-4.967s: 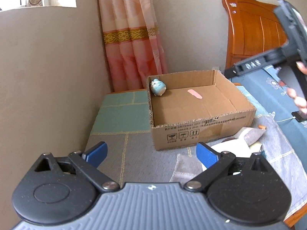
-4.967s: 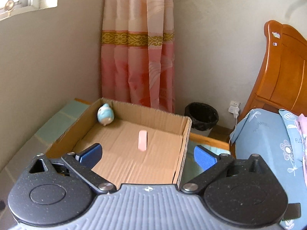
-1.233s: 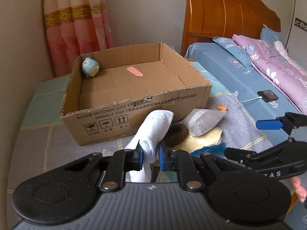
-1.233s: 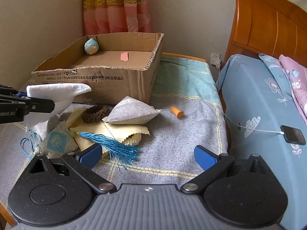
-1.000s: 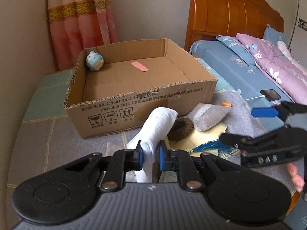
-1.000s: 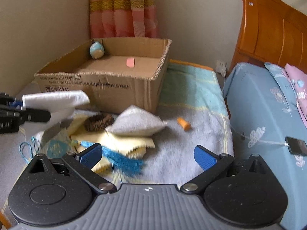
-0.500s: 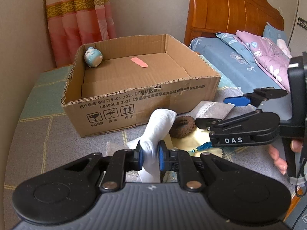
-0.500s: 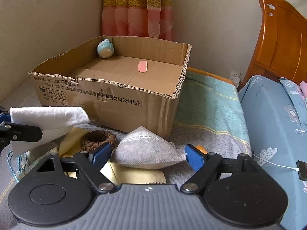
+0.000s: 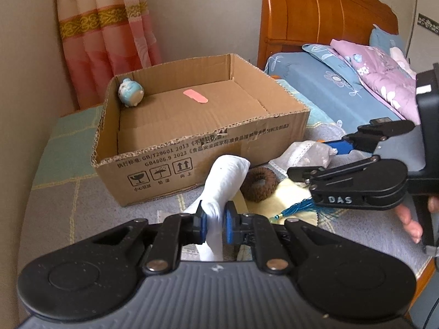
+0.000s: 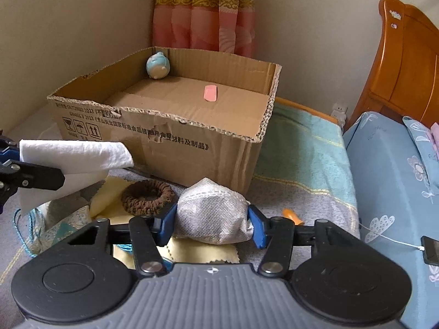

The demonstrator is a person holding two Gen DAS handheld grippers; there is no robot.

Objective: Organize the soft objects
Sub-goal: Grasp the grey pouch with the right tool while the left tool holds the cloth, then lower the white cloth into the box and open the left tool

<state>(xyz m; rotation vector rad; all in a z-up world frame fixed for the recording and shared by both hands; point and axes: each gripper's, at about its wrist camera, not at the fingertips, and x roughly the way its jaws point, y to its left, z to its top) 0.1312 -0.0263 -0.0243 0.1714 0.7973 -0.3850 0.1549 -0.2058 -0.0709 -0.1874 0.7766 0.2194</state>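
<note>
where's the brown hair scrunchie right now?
In the right wrist view the brown scrunchie lies on the yellow cloth, just in front of the cardboard box, left of the grey pouch between the right claw's fingers.

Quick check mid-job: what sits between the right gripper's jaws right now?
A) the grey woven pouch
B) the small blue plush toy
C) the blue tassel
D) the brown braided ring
A: in the right wrist view the grey woven pouch fills the gap of the right gripper, both blue pads against its sides.
</note>
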